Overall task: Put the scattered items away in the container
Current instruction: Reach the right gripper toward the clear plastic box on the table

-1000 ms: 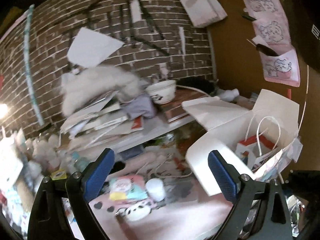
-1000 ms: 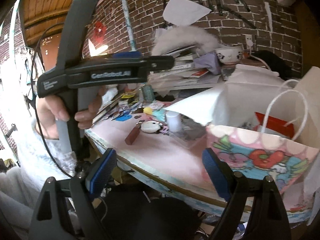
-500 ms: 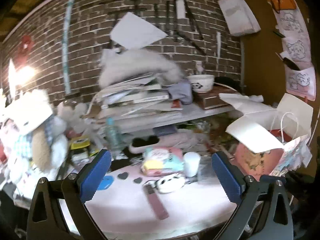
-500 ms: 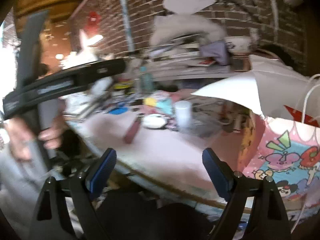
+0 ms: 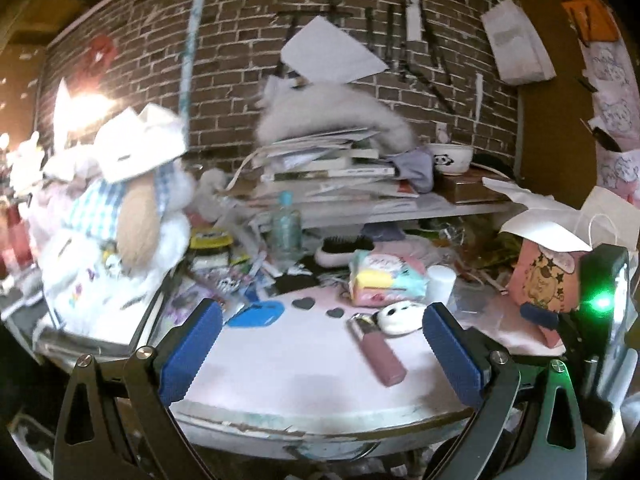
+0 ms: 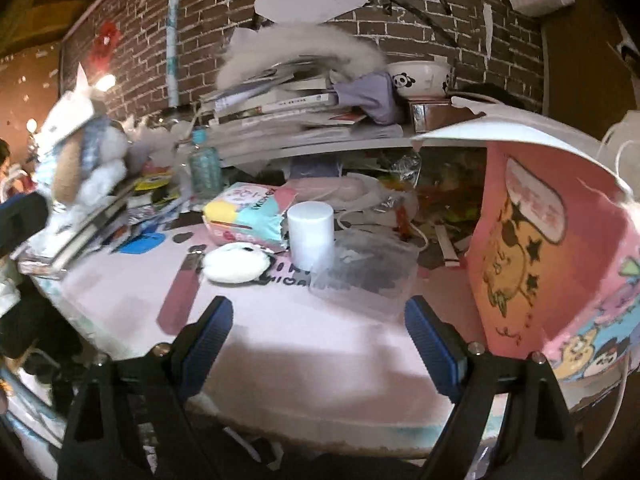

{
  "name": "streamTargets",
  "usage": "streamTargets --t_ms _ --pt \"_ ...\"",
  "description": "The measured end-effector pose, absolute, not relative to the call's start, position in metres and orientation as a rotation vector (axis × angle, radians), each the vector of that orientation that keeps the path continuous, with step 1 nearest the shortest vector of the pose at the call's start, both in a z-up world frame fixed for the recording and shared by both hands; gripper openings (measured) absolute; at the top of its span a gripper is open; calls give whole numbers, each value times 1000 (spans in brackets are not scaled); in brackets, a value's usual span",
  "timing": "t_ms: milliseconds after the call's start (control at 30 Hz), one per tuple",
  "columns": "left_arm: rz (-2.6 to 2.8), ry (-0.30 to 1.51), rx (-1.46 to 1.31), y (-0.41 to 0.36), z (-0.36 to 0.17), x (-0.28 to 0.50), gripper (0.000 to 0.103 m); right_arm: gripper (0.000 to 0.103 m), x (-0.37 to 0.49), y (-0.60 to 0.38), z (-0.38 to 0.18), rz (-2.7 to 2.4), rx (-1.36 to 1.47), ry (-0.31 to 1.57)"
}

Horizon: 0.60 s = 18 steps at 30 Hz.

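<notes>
While the scattered items lie untouched on the pink desk (image 6: pixel 304 344), the step in hand looks like the approach before a first pick. The nearest pieces sit in a loose cluster towards the middle of the desk: a dusky-pink bar-shaped case (image 5: pixel 378 348) lying flat, a white panda-faced pouch (image 5: pixel 398 315) touching its far end, a white cylinder (image 6: pixel 310 232) standing upright just behind the pouch, and a pastel tissue pack (image 6: pixel 248 212) beside that. Two small dark hearts (image 5: pixel 304 303) and a blue tag (image 5: pixel 258 314) lie further to the left. A clear plastic tub (image 6: pixel 368 272) sits just right of the cylinder.

The container appears to be the pink cartoon gift bag (image 6: pixel 532 240) standing at the right edge of the desk, its white flap folded out over the mouth.

The left hand-held gripper (image 5: pixel 320 356) hovers at the near edge with its blue pads spread wide and nothing between them; the right hand-held gripper (image 6: pixel 318 336) is likewise spread and empty, next to the bag.

The next move probably calls for lowering one gripper over the case or pouch, straddling it squarely, closing, then clearing the flap to drop it in the bag.
</notes>
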<state>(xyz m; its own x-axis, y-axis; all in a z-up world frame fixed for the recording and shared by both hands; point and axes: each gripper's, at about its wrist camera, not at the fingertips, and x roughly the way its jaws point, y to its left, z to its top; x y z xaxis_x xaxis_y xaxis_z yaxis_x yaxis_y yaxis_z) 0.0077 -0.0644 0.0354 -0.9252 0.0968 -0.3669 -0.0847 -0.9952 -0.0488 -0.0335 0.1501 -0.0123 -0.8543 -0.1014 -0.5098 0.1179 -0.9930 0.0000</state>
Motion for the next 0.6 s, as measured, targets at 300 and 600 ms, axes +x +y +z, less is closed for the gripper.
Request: streamTargets --t_ms 300,600 --pt "2952 -61 -607 -64 17 0 100 86 -62 134 -19 -3061 861 240" --pt "2907 -96 -603 -59 5 0 100 86 -89 141 -20 -3115 973 188"
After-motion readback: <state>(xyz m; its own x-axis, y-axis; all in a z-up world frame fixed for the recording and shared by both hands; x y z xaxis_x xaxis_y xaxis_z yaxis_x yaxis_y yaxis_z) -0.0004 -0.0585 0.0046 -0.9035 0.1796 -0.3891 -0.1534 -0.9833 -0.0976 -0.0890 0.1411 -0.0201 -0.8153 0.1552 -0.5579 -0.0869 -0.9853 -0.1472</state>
